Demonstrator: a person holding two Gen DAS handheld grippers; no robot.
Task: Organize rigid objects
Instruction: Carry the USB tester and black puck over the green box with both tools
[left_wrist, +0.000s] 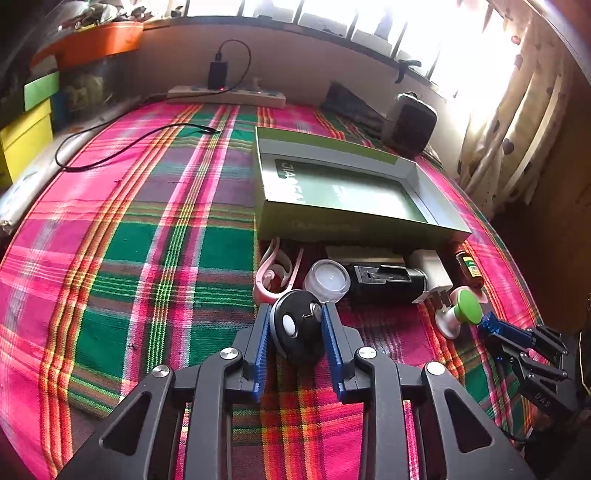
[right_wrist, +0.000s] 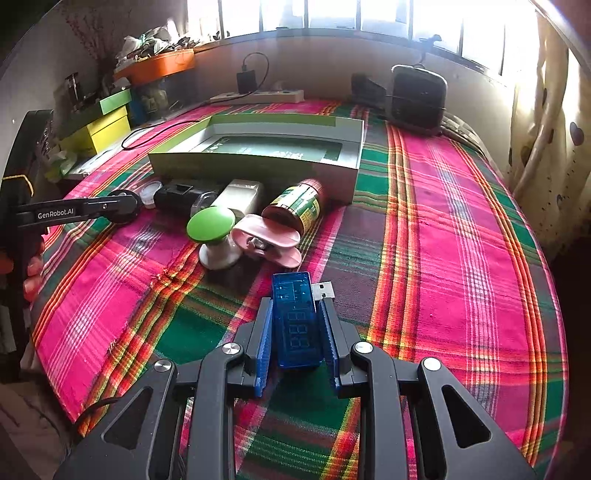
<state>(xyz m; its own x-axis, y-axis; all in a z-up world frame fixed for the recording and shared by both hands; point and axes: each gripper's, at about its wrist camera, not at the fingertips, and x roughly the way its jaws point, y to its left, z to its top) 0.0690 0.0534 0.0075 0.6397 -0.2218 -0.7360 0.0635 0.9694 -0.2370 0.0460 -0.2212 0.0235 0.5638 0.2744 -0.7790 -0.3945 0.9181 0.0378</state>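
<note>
A: What step is this?

B: Both tools look loaded, so I judge it a carry toward the box. The left gripper (left_wrist: 295, 325) is clenched on a black disc (left_wrist: 297, 326), round, smooth plastic with a white button; the right gripper (right_wrist: 295, 321) grasps a blue USB meter (right_wrist: 295, 317), a translucent flat slab with its metal plug poking out at one o'clock.

A: And next?

B: Probably lifting each over the near wall of the green box (left_wrist: 347, 192), which sits at twelve o'clock past the clutter, and letting go inside.

A: What lies between?

B: Just beyond the disc, on the plaid cloth (left_wrist: 147, 240): a pink clip (left_wrist: 275, 273), a clear ribbed cap (left_wrist: 327, 280), a black block (left_wrist: 384, 280) and a white charger (left_wrist: 434, 275) touching it. At two o'clock, a green-topped knob (left_wrist: 461, 310) and a brown bottle (left_wrist: 469, 267). The box is shallow, glossy card
</note>
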